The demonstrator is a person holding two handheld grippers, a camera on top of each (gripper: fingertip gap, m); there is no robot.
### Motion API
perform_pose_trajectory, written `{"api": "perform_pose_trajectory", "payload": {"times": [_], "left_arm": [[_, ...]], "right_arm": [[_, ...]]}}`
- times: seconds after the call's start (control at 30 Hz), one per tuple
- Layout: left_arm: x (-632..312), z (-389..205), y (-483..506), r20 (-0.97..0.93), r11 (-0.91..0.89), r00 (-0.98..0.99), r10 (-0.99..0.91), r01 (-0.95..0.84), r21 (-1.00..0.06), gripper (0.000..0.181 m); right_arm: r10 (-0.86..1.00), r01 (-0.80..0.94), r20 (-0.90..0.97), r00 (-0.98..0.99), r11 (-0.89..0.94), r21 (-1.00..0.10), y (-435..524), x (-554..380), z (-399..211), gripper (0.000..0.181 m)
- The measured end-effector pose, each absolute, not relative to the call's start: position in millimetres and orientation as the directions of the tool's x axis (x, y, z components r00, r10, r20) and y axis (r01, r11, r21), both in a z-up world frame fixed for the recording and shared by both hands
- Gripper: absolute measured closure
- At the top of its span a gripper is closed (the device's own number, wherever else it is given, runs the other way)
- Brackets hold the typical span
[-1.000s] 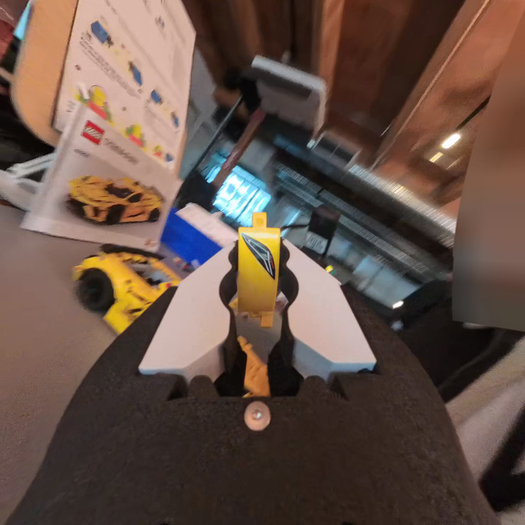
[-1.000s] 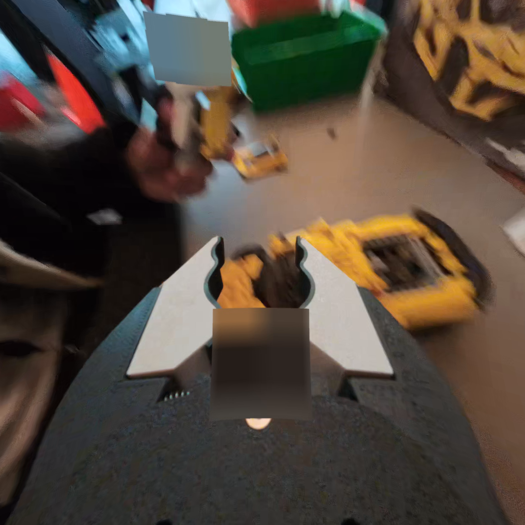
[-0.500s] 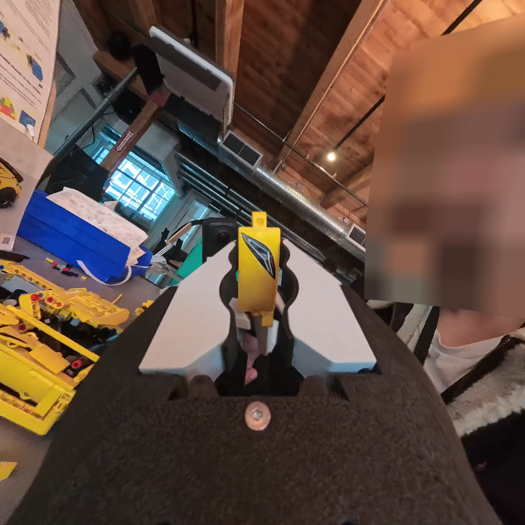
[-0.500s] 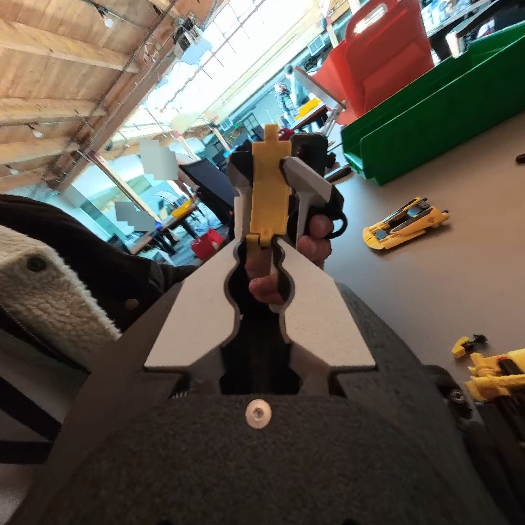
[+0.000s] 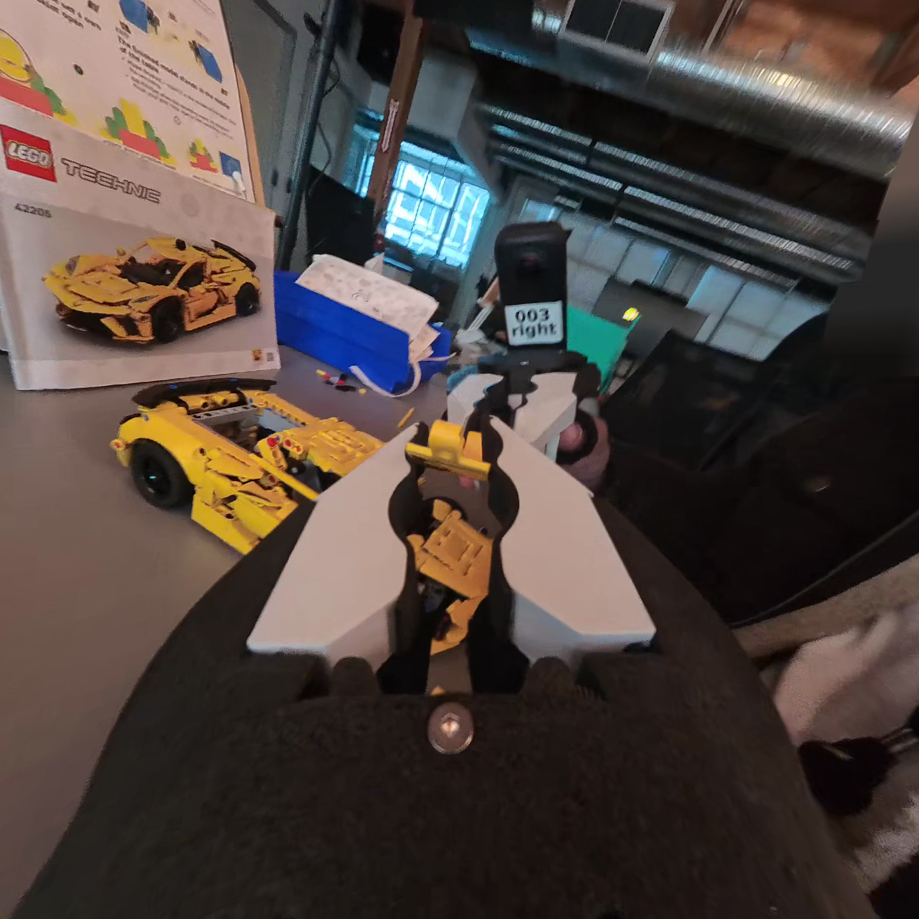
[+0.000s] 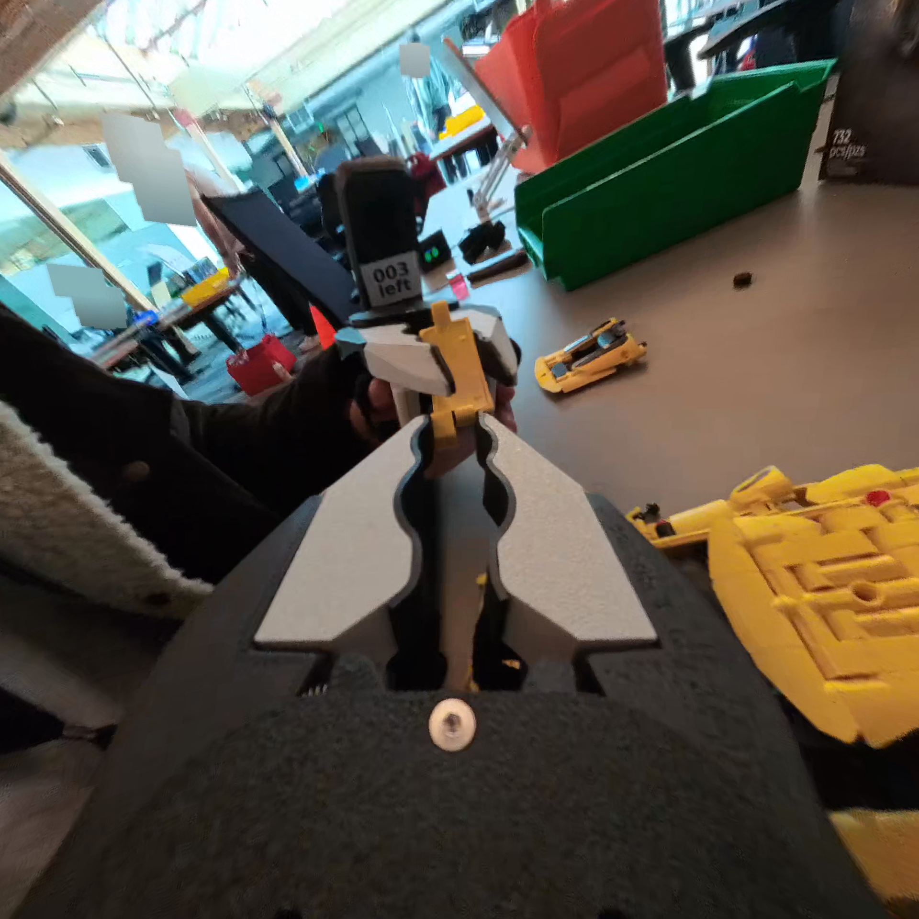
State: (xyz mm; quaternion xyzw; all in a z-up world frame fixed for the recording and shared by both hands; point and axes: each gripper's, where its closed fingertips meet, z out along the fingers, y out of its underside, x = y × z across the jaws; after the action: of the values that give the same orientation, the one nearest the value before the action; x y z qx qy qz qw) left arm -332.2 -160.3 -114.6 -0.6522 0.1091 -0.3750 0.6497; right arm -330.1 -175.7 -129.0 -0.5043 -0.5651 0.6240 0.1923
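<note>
A flat yellow brick panel [image 6: 460, 365] hangs in the air between my two grippers. In the right wrist view my left gripper [image 6: 455, 355] is shut on the panel's upper part. My right gripper [image 6: 451, 428] has its narrow jaws closed around the panel's lower tab. In the left wrist view the panel [image 5: 447, 447] lies end-on across my left gripper [image 5: 453, 450] tips, with my right gripper [image 5: 505, 405] just beyond it. The yellow brick car [image 5: 224, 467] stands on the grey table to the left, and it also shows in the right wrist view [image 6: 820, 597].
An instruction booklet [image 5: 139, 278] leans at the back left beside a blue bin [image 5: 348, 323] with papers. A small yellow sub-assembly [image 6: 592, 355], a green bin [image 6: 671, 189], a dark box [image 6: 865, 99] and a small black piece [image 6: 742, 280] sit on the table. A person's dark sleeve [image 6: 224, 447] is on the left. Left and right tips are no more than a few centimetres apart.
The left view has swung down from the ceiling to the table and car. The panel now shows end-on instead of upright. Both grippers stay together on it.
</note>
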Motion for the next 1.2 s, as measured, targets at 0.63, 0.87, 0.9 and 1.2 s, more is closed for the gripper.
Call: {"api": "perform_pose_trajectory", "payload": {"times": [0.63, 0.87, 0.9, 1.2], "left_arm": [[-306.8, -199.6, -159.9, -0.333, -0.106, 0.734, -0.592, -0.481, -0.87, 0.154], [-314.7, -207.5, -156.8, -0.341, -0.193, 0.754, -0.561, -0.52, -0.832, 0.155], [-314.9, -209.3, -156.5, -0.353, -0.196, 0.751, -0.559, -0.533, -0.823, 0.155], [-327.2, -214.2, -152.2, -0.394, -0.263, 0.769, -0.503, -0.57, -0.778, 0.154]], "right_arm": [[0.778, 0.382, 0.354, -0.518, 0.581, -0.719, -168.5, -306.3, -188.6, 0.165], [0.718, 0.441, 0.535, -0.445, 0.696, -0.567, -158.2, -309.6, -198.3, 0.171], [0.689, 0.434, 0.572, -0.445, 0.725, -0.536, -157.1, -309.5, -199.9, 0.171], [0.583, 0.439, 0.667, -0.464, 0.805, -0.398, -157.4, -315.5, -202.1, 0.174]]}}
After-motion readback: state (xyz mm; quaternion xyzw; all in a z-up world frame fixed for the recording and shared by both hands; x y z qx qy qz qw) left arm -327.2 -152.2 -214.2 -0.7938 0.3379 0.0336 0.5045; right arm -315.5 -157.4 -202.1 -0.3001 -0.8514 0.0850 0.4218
